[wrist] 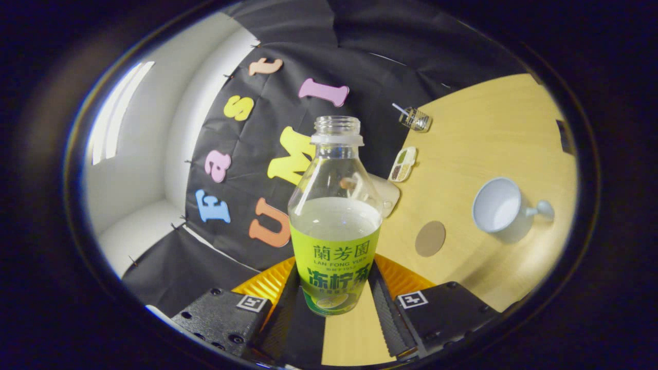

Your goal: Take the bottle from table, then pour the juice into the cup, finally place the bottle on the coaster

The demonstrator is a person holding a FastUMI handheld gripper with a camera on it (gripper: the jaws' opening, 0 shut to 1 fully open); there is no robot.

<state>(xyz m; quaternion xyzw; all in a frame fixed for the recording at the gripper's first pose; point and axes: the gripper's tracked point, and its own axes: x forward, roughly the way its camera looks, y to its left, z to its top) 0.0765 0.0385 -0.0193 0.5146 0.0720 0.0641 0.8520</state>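
Observation:
A clear, uncapped bottle (pixel 335 226) with a green-yellow label stands upright between my fingers, roughly half full of pale juice. My gripper (pixel 334 290) is shut on it, one finger (pixel 290 293) pressing each side of the label's lower part. Wooden table top shows under the bottle's base between the fingers; I cannot tell whether the base touches it. Beyond the fingers to the right a pale, empty mug (pixel 497 208) lies in view, handle pointing away from the bottle. A round brown coaster (pixel 430 238) lies flat between the bottle and the mug.
The light wooden table (pixel 488 144) looks tilted in this view. At its far edge stand a small glass jar with a straw (pixel 415 119) and a small divided dish (pixel 403 164). A beige object (pixel 385 198) sits right behind the bottle.

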